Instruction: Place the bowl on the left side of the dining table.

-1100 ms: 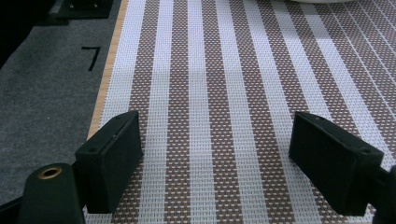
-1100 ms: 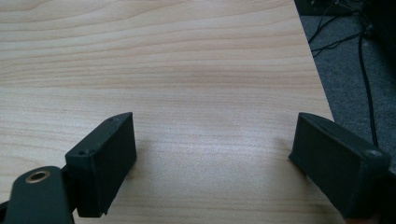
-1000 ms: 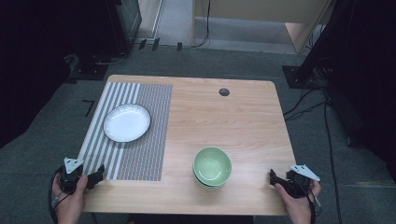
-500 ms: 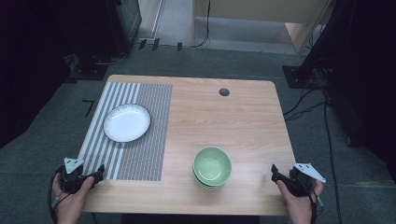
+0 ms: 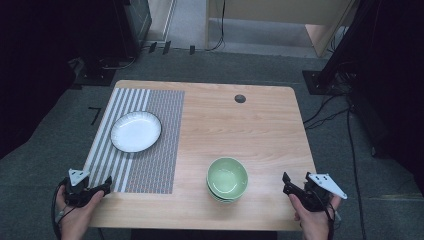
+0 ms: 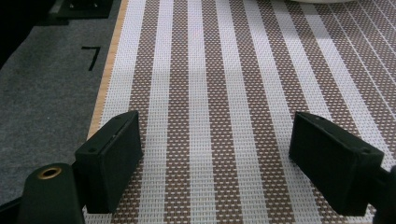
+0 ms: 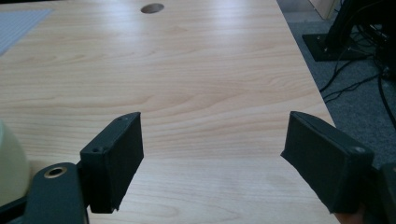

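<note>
Idle at the near edge, nothing gripped.
My left gripper (image 5: 102, 186) and right gripper (image 5: 289, 183) have barely shifted; jaws spread wide, green bowls (image 5: 227, 177) and white plate (image 5: 136, 131) untouched.

Floor: grey carpet (image 5: 60, 150) all around the table.
Table: light wood (image 5: 250, 130), with 1 round dark hole (image 5: 240, 98) at 12 o'clock.
Cables: black wires (image 5: 335, 107) on the floor at 3 o'clock.
Room: dark at 9 o'clock.
</note>
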A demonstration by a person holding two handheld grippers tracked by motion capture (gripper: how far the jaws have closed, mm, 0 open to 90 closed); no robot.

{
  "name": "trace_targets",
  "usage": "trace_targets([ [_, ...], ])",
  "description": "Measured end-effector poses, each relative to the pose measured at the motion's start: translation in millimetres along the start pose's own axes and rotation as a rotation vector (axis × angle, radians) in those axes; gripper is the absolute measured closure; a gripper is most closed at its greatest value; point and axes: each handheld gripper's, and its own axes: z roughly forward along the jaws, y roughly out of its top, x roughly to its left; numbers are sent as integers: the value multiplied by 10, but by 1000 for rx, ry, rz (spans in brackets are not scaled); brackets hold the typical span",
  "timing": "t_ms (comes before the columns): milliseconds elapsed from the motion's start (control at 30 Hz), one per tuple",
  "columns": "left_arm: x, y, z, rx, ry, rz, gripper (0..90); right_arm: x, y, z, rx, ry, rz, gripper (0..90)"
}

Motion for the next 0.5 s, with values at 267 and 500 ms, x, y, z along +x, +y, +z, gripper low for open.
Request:
trace_targets([
  [267,1,1,0,1,0,0,160,197,82,-73,-17,18,-19,216],
  [500,1,0,0,0,0,0,160,312,117,-115,-32,48,-32,210],
])
